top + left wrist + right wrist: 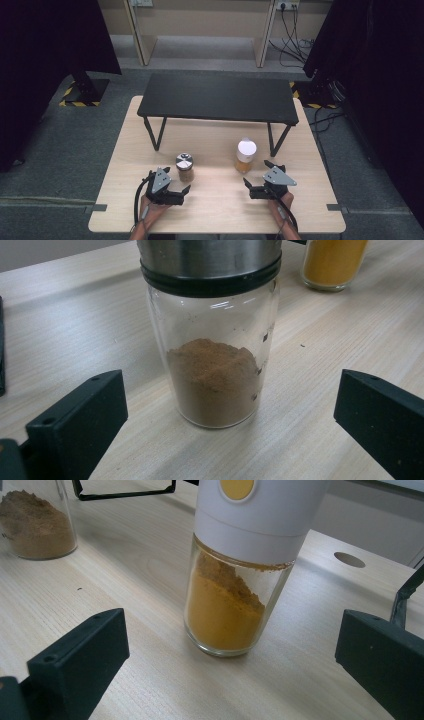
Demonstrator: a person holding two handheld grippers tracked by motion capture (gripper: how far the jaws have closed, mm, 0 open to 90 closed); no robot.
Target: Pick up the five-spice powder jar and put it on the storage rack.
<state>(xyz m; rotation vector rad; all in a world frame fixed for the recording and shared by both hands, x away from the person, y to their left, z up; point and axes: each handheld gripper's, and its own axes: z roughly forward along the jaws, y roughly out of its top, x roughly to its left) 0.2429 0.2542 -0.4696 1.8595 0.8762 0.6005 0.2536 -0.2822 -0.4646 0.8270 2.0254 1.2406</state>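
A glass jar of brown powder with a metal lid stands on the wooden table. My left gripper sits just in front of it, open. In the left gripper view the brown jar stands between and a little beyond the two wide-apart jaws of that gripper, untouched. A glass jar of yellow powder with a white cap stands to the right. My right gripper is open just before it. The yellow jar stands upright between that gripper's spread jaws, untouched.
A low black bench on thin legs stands across the far half of the table. The yellow jar shows at the back of the left gripper view, the brown jar at the far left of the right gripper view. Grey floor surrounds the table.
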